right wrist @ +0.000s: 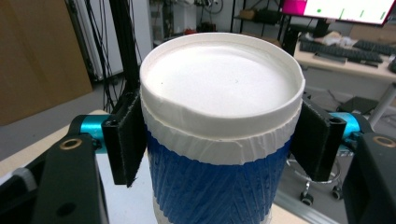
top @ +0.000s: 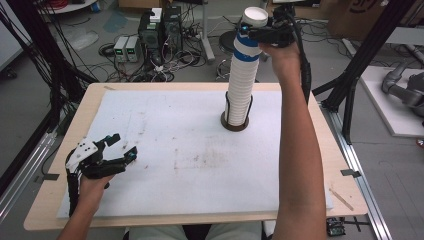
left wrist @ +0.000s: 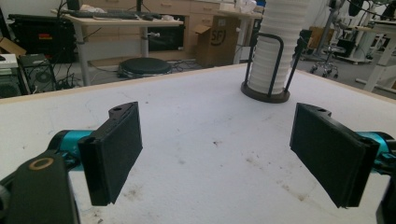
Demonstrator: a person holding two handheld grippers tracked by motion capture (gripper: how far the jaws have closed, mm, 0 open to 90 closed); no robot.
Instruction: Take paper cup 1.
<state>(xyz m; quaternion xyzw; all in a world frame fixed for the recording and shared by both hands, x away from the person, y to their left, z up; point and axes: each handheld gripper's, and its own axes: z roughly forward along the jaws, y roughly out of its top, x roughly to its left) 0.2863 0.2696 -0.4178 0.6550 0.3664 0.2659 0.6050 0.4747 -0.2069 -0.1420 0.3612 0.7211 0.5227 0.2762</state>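
High view: your left gripper (top: pixel 121 145) is resting wide open near the table's (top: pixel 165 220) left edge, bare white mat (top: pixel 175 145) lying ahead. Your right gripper (top: pixel 256 34) is clamping the top cup (top: pixel 253 21) of the cup stack (top: pixel 241 85), standing in its wire holder (top: pixel 235 122) at the far edge.

Left gripper view: the stack (left wrist: pixel 275 51) is standing well ahead, mat (left wrist: pixel 205 140) between.

Right gripper view: both pads are pressing the cup (right wrist: pixel 219 126).
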